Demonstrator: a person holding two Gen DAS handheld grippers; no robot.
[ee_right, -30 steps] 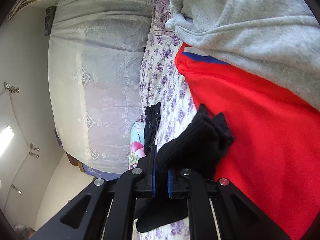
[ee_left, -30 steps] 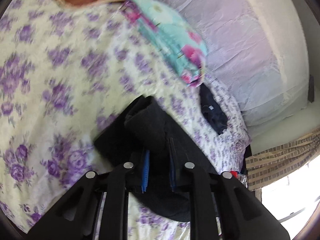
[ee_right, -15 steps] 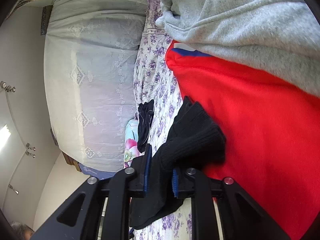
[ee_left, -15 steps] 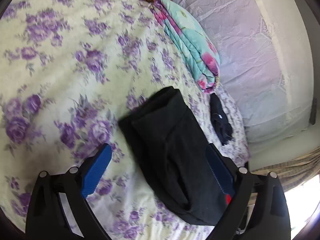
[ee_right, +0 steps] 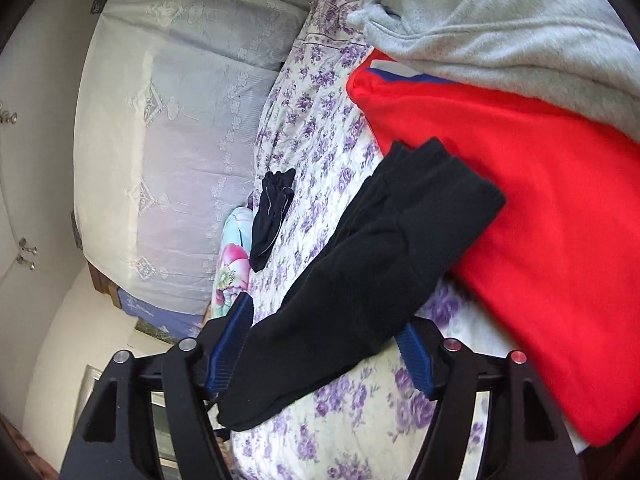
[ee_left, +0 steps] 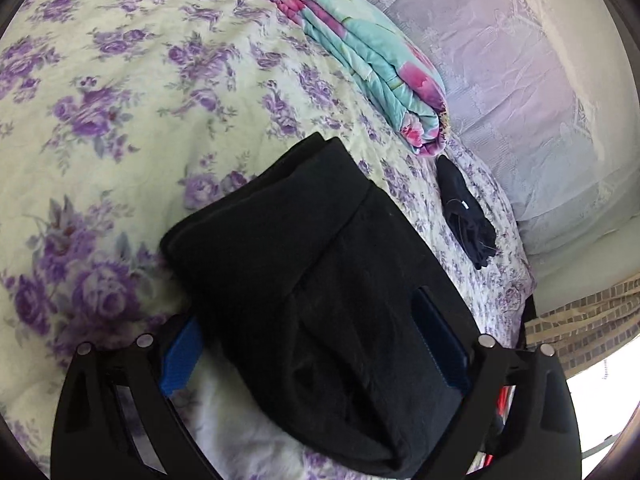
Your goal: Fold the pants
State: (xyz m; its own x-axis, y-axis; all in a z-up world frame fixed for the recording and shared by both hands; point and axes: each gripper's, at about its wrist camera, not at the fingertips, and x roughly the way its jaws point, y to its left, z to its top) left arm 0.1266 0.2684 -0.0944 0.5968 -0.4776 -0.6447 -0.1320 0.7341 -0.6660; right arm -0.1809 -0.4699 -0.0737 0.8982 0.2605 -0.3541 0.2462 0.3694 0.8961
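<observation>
The floral bedspread [ee_left: 120, 92] carries everything. On it the folded black pants [ee_left: 320, 280] lie in a thick bundle, one end touching the red garment [ee_right: 540, 240], which sits under a grey sweater [ee_right: 500, 28]. Both the left gripper [ee_left: 312, 352] and right gripper [ee_right: 320, 344] stand wide apart, straddling the pants, gripping nothing.
</observation>
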